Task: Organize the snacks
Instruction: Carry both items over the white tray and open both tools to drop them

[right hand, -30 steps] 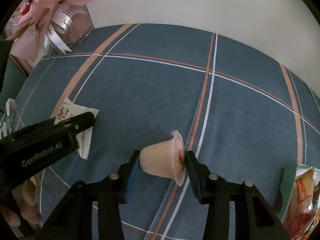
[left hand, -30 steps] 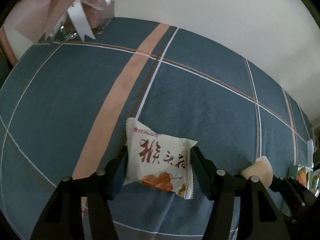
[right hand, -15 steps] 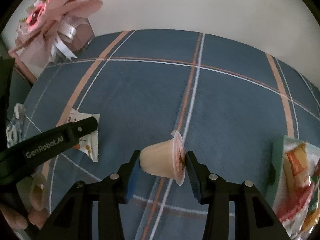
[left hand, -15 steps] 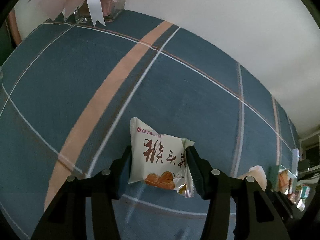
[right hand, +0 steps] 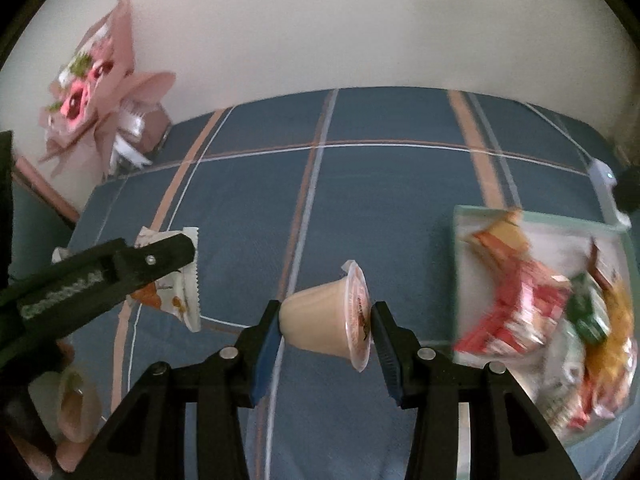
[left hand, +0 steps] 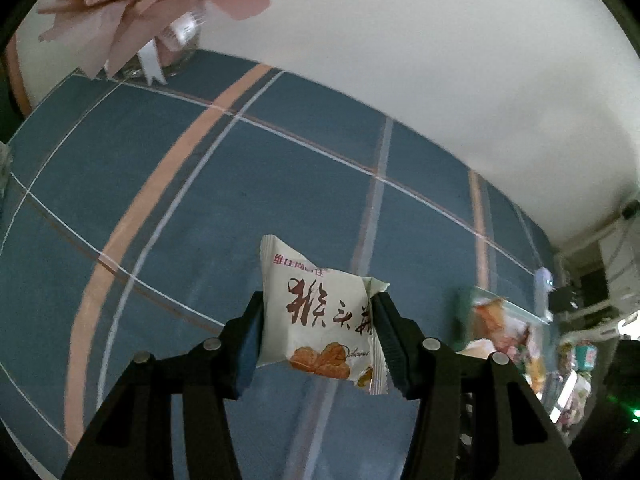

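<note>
Over the tablecloth (right hand: 360, 184), twd its right edge, we now have both snacks airborne. 1 s back both were low over the cloth nr its left-middle w/ the tray barely in frame; now the tray (right hand: 460, 240) is fully in the right wrist view and both views are motion-blurred. Means, imo, both picks are done and we're mid-carry to the tray; drop-off not started.

Left gripper (left hand: 318, 328): narrow, pads pinching the white cake packet (left hand: 320, 316) on its two side edges. Packet's clear of the cloth, printed face twd cam, long axis roughly along the fingers, top seam pointing away twd the far edge. Right seal sticks out past the pad, crumpled.

Right gripper (right hand: 326, 328): narrow, clamped on the jelly cup (right hand: 320, 324), base on left pad, foil lid on right pad. Cup's on its side, axis across the jaws, lid facing the tray. Also off the cloth.

Tray's already packed w/ snack bags, nr the right edge. Bouquet (right hand: 96, 88) sits at the far-left corner, well clear of our path.
</note>
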`<state>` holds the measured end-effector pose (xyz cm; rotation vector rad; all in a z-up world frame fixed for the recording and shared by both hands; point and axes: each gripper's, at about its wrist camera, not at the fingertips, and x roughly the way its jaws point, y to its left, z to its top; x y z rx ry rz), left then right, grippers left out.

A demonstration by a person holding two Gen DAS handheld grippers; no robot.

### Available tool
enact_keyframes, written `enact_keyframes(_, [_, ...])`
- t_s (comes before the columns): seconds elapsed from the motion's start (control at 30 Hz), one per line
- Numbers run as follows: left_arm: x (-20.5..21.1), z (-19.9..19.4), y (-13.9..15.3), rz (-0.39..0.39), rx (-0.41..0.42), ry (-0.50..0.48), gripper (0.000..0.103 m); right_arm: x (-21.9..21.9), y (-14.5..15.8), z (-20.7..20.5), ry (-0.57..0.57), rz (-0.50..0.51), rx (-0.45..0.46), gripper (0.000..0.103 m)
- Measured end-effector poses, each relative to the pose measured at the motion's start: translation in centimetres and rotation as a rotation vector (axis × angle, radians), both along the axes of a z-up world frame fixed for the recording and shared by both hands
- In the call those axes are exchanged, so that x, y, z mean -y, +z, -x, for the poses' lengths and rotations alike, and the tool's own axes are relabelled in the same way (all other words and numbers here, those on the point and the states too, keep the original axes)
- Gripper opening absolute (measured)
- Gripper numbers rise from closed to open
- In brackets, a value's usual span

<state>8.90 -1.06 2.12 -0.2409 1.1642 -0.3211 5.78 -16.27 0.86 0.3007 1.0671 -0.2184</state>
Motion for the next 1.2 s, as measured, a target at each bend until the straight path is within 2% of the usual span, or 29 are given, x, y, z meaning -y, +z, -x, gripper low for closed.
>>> enact_keyframes(0.17, [3.6,2.5,1.7,0.026,0.029,-0.06,0.055,3.5,1.1,3.3,-0.096,-0.03,0.025,0.048])
enact_keyframes(0.3, [8.4,5.4,2.7,0.037,0.047,-0.16,0.055,7.4,2.4,6.8,-0.203,-0.043,0.05,0.048])
enact_keyframes(0.4, [11.7,7.0,2.5,0.028,0.046,-0.227,0.055,10.2,2.5,9.1,-0.267,-0.06,0.058,0.048])
enact_keyframes(0.6, [17.2,8.9,1.3,-0.006,0.031,-0.342,0.055,15.2,0.8,12.5,-0.393,-0.113,0.03,0.048])
enact_keyframes(0.8, [21.3,9.6,-0.4,-0.028,0.018,-0.404,0.055,17.5,-0.7,13.6,-0.434,-0.168,0.016,0.048])
enact_keyframes(1.0, [22.7,9.3,-2.2,-0.026,-0.019,-0.414,0.057,18.3,-1.3,13.7,-0.443,-0.161,-0.001,0.047])
enact_keyframes(1.2, [20.9,9.3,-1.4,0.012,-0.027,-0.383,0.057,18.2,-1.0,13.9,-0.438,-0.156,0.0,0.047])
